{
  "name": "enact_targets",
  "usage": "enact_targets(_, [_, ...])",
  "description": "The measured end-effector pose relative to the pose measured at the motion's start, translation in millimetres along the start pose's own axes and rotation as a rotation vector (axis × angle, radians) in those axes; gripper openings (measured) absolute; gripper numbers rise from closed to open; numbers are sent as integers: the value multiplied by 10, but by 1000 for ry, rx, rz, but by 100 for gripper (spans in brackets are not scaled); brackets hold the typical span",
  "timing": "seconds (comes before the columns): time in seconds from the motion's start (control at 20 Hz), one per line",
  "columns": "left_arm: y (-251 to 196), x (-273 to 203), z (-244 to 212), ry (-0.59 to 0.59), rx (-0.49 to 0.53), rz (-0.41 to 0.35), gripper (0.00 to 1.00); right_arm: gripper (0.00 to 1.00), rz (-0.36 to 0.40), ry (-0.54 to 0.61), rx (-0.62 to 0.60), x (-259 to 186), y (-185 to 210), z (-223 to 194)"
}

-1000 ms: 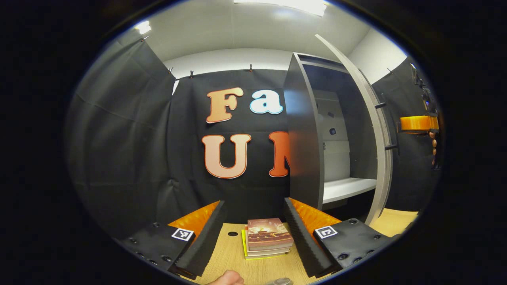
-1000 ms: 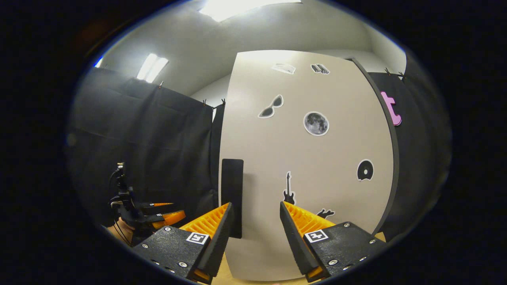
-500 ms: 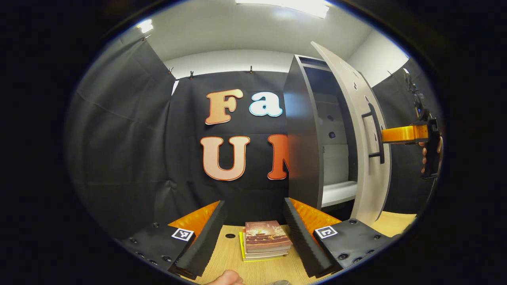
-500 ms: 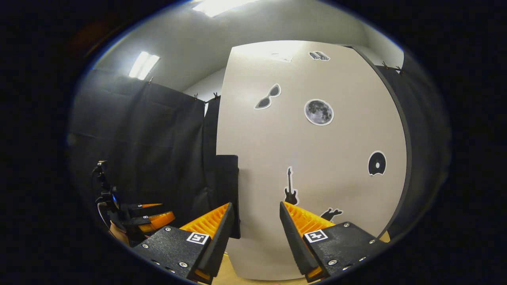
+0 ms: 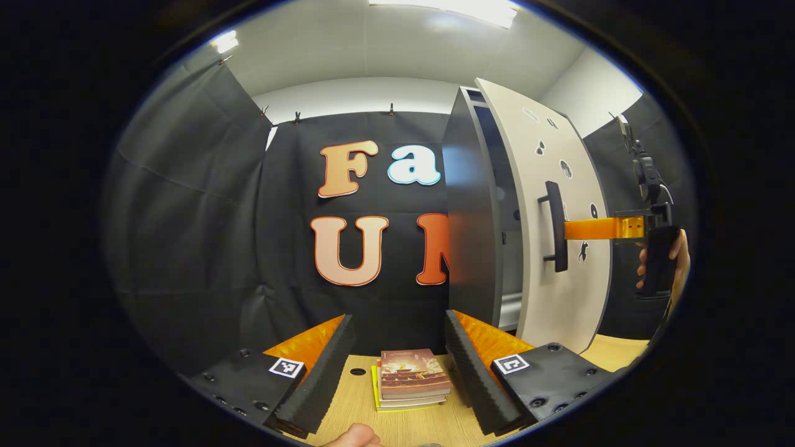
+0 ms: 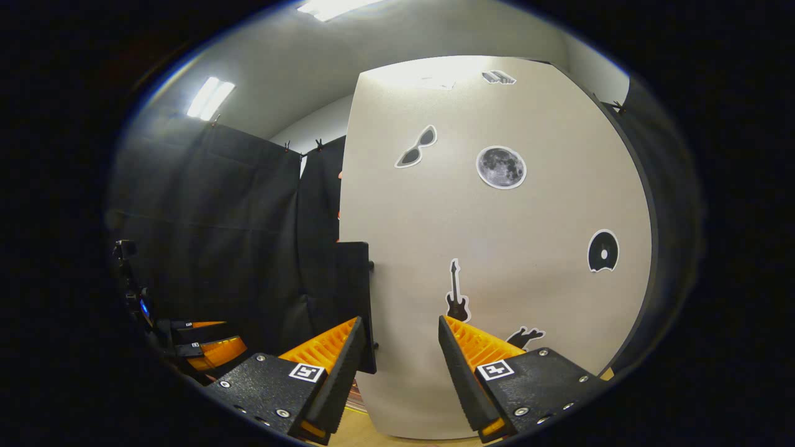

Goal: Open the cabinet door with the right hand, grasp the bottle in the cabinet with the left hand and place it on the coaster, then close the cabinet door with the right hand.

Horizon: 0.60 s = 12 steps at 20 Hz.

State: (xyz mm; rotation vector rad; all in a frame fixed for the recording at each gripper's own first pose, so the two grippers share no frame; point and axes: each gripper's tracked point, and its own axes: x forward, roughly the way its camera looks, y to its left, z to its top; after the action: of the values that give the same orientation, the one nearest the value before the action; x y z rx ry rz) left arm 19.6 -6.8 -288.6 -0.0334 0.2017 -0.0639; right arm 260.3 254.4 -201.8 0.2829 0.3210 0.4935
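Beige cabinet door (image 6: 497, 248) is nearly shut, right hand-held gripper (image 6: 400, 347) pushing on it with fingers apart, gripping nothing. Left hand-held gripper (image 5: 400, 347) hangs over the worktop (image 5: 354, 403), fingers apart, empty. Bottle can't be made out; judging by this, closing is the last step.

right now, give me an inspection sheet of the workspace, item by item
surface: light wood table, bare around the books.
job's things: cabinet door partly shut, a narrow gap left at the cabinet; handle black and upright; bottle and coaster nothing seen.
clutter: stack of books on the table between the left gripper's fingers, untouched.
grippers: left gripper open, holding nothing; right gripper open, its fingers at the door face beside the handle.
cables: a cable at the top of the right gripper in the left gripper view.
surroundings: black cloth wall, white ceiling with lights, stickers on the door.
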Motion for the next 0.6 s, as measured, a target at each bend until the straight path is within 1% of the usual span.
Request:
enact_targets(0.2, [-54, -7, 90, -5, 3, 8, 95, 75, -28, -6, -29, 35, 3, 10])
enact_targets(0.35, [-168, 18, 236, -17, 2, -5, 95, 75, -61, 3, -50, 17, -1, 9])
enact_targets(0.4, [-209, 40, 276, -22, 11, -14, 96, 75, -81, 0, -62, -29, -40, 27])
enact_targets(0.45, [-197, 46, 291, -20, 19, -5, 95, 75, -93, -10, -73, -75, -74, 74])
enact_targets(0.6, [-258, 60, 336, -5, 13, -8, 95, 76, -114, -81, -83, -381, -161, 348])
